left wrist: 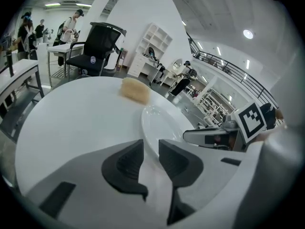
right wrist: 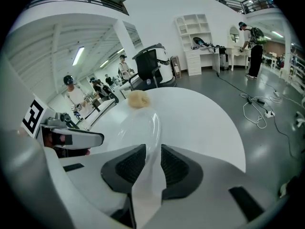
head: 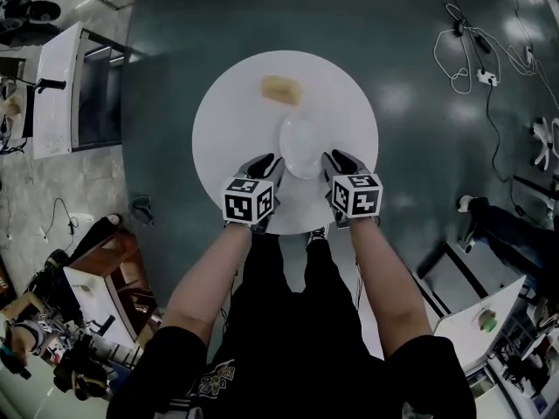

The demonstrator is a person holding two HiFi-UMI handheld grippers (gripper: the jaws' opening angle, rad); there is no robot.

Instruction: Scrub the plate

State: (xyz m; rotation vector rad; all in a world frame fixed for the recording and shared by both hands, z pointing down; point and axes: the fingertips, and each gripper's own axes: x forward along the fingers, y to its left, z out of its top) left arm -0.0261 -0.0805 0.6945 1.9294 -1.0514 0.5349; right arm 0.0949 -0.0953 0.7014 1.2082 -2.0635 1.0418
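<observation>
A white plate (head: pixel 301 145) lies flat on the round white table (head: pixel 227 120), near its front edge. A tan sponge (head: pixel 281 87) rests on the table beyond the plate. My left gripper (head: pixel 266 162) sits at the plate's left rim and my right gripper (head: pixel 341 160) at its right rim. In the left gripper view the jaws (left wrist: pixel 150 149) stand open with a plain gap, the plate (left wrist: pixel 164 125) just ahead and the sponge (left wrist: pixel 135 89) farther off. In the right gripper view the plate's rim (right wrist: pixel 153 128) runs down between the open jaws (right wrist: pixel 153 156), the sponge (right wrist: pixel 138 99) behind.
The table stands on a dark green floor. A white desk (head: pixel 61 85) is at the left and loose cables (head: pixel 472 59) lie at the right. A black office chair (left wrist: pixel 97 46) stands beyond the table. People stand at desks in the background.
</observation>
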